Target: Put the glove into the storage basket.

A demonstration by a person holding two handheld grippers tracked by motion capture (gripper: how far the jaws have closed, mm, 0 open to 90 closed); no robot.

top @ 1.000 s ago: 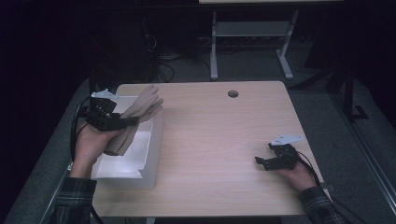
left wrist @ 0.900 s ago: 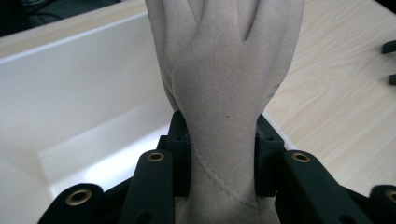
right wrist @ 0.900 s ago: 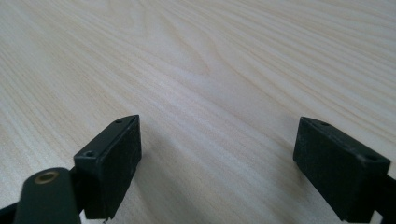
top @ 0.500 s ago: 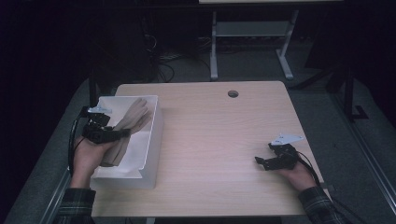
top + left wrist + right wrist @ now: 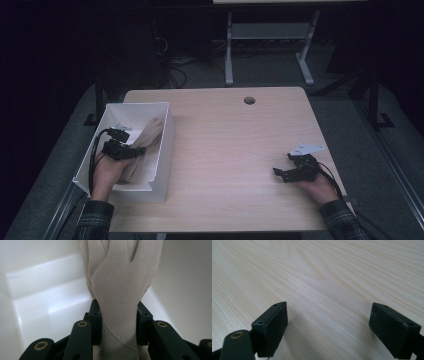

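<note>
Inside the white bin [image 5: 165, 145], my left gripper [image 5: 117, 322] clamps the beige glove [image 5: 120, 277] (fingers pointing away). My right gripper [image 5: 328, 327] rests wide apart, empty, on the table [image 5: 225, 150].

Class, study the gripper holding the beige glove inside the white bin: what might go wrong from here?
1. The left gripper clamps the glove only at its cuff; the limp fingers may catch the white bin wall if lifted.
2. If released, the glove may land bunched against that wall.
3. The right gripper rests open, too distant to help.
</note>
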